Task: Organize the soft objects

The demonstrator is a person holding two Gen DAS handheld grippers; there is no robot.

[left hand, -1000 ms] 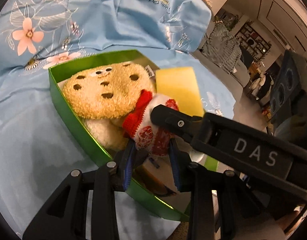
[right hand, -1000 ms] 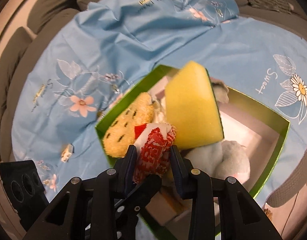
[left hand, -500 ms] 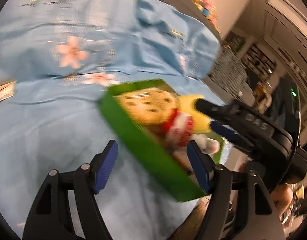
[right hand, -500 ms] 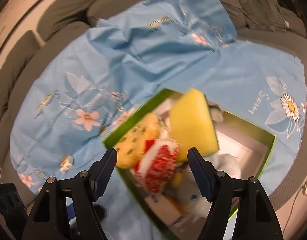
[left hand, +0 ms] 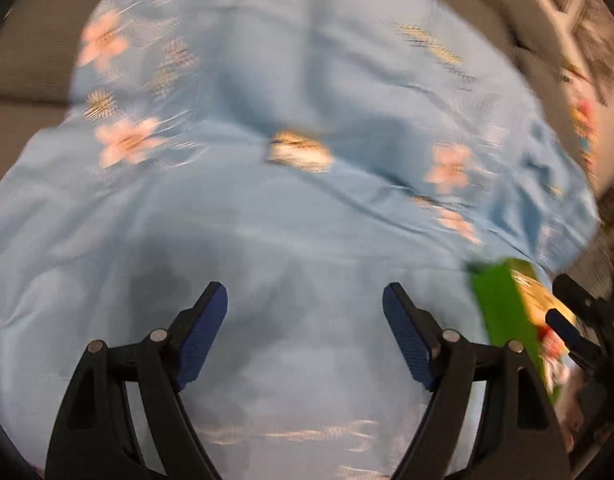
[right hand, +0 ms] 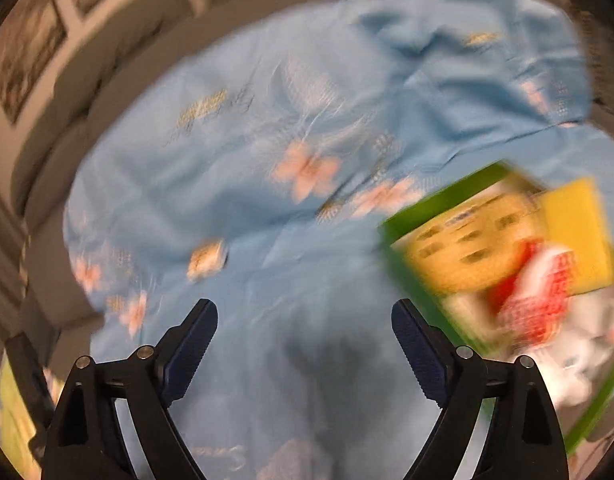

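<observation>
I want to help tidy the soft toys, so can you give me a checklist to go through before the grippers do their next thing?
1. Left gripper empty: ok. Its jaws have just been opening and only the blue cloth shows between them.
2. Right gripper empty: ok. Its jaws have just been opening too, with nothing between them.
3. Red and white toy inside the green box: ok.
4. Cookie plush and yellow sponge inside the box: ok.
5. Soft things left outside the box: cannot tell, both views are blurred.
6. Room left in the box for more: cannot tell, its far side is cut off.
</observation>
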